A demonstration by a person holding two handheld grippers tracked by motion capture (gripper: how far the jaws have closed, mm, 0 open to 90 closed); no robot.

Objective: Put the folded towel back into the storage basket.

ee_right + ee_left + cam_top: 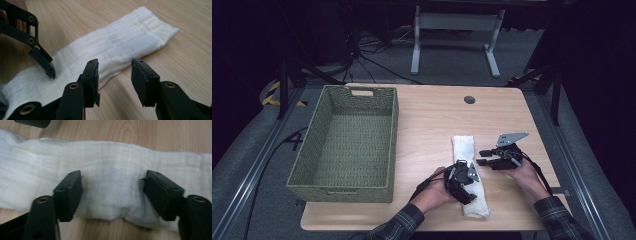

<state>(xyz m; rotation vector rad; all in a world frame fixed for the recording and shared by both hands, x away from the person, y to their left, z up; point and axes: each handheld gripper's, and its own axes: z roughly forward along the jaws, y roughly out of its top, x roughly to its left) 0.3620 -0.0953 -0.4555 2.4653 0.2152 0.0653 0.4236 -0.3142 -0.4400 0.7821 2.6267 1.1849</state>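
We are finishing folding the white cloth (470,175) on the desk (432,120), both tongs, left (112,192) and right (113,80), hanging open and gripping nothing, and next we are probably carrying it to the basket (346,145) at nine o'clock.

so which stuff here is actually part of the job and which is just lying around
In the job:
- folded white cloth
- left hand-held gripper, jaws open over the cloth
- right hand-held gripper, open at the cloth's edge
- green woven basket, probably

Lying about:
- white frame beyond the table
- floor cables
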